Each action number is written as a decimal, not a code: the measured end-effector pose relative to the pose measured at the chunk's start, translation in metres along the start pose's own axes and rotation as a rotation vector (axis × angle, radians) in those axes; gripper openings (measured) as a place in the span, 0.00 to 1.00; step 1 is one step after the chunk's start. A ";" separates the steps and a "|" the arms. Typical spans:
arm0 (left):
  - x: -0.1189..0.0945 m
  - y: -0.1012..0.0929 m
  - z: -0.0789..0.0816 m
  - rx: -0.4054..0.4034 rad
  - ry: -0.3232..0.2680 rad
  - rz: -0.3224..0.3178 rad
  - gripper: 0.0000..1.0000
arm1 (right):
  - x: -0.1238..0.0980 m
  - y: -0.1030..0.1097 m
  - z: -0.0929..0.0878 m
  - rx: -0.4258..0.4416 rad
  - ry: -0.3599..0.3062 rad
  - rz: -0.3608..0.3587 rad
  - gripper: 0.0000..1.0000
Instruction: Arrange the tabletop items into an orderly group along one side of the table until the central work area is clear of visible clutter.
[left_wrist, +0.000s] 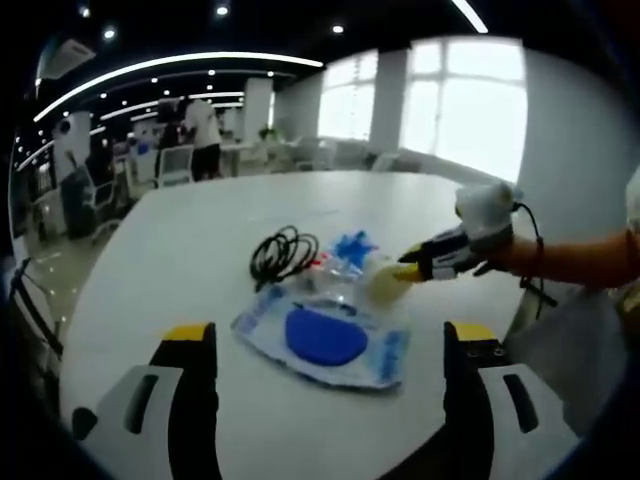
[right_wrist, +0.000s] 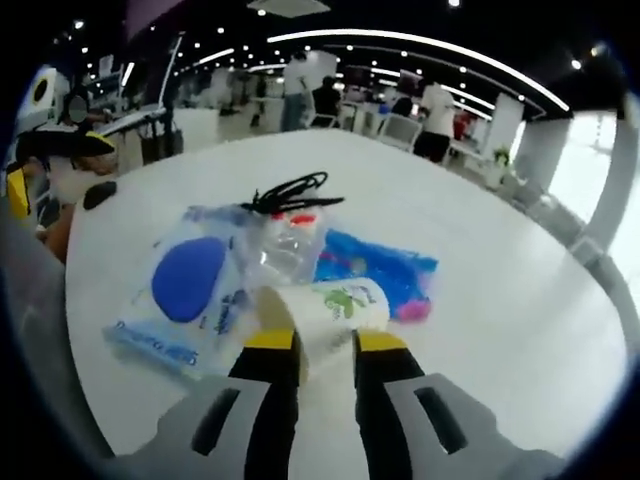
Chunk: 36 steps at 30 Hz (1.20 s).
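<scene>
The right gripper (right_wrist: 325, 345) is pinching the rim of a white paper cup (right_wrist: 325, 305) lying beside the clear plastic pouch with a blue disc (right_wrist: 190, 280) mid-bench (right_wrist: 500, 300), while the left gripper (left_wrist: 330, 335) is waiting with jaws spread; the thin cup may crumple or slip.

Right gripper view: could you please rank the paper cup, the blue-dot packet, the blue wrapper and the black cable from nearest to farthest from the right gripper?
1. Paper cup, between the right gripper's tips.
2. Blue-dot packet, left, and blue wrapper, right: too close to call.
3. Black cable, beyond the pile.
</scene>
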<state>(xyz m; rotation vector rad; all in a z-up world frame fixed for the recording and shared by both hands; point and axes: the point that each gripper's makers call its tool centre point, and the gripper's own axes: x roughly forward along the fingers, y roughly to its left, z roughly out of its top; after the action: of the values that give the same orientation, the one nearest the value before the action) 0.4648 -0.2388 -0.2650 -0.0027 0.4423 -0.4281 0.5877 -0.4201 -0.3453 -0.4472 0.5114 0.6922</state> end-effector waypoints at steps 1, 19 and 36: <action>0.000 0.000 0.000 0.001 0.001 -0.001 0.91 | -0.001 -0.002 0.001 -0.003 -0.004 -0.013 0.15; 0.000 -0.005 0.011 0.031 -0.060 -0.018 0.91 | -0.025 -0.004 -0.003 0.135 0.088 -0.017 0.02; 0.000 -0.014 0.017 0.144 -0.079 -0.025 0.91 | -0.039 0.057 0.050 0.268 -0.012 0.217 0.01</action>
<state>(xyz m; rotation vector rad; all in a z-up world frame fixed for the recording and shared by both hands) 0.4660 -0.2530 -0.2480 0.1141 0.3332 -0.4826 0.5368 -0.3727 -0.2953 -0.1365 0.6381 0.8202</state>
